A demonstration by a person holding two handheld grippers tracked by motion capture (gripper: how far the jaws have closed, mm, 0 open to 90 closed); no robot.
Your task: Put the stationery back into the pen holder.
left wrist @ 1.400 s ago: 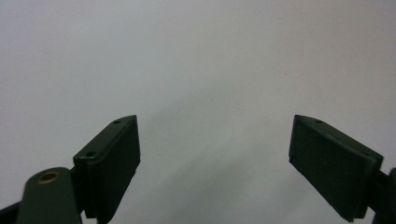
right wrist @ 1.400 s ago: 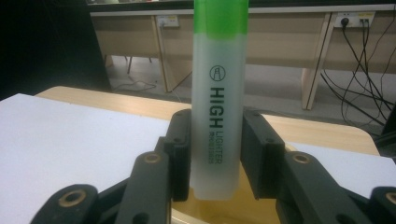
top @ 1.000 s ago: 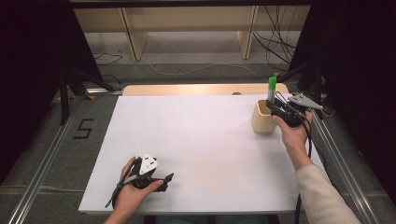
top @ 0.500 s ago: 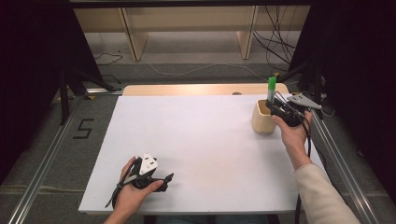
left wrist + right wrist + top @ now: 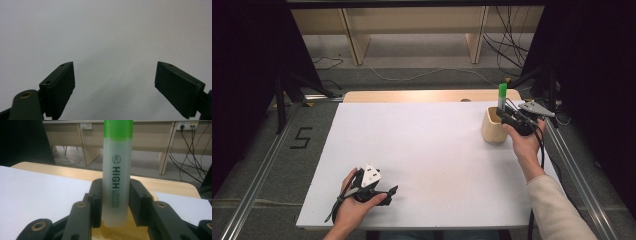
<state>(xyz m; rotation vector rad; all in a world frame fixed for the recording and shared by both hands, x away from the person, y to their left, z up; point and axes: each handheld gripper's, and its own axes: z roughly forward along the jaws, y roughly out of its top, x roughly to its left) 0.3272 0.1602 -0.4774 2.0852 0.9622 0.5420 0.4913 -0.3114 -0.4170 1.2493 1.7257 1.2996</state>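
Note:
A green highlighter [image 5: 117,177] stands upright between the jaws of my right gripper [image 5: 115,203], which is shut on its pale barrel. Its lower end sits in the mouth of a tan cup [image 5: 493,131] at the table's right side, and its green cap [image 5: 502,92] sticks up above the cup in the high view. My right gripper [image 5: 506,116] hovers just over the cup's rim. Near the table's front left, my left gripper [image 5: 388,192] rests low over the white surface. Its two black pads [image 5: 61,86] stand wide apart with nothing between them.
A white sheet [image 5: 422,150] covers most of the wooden table [image 5: 412,96]. Metal rails run along both sides, with a "5" mark [image 5: 301,137] on the floor at left. Wooden shelving legs and cables lie beyond the far edge.

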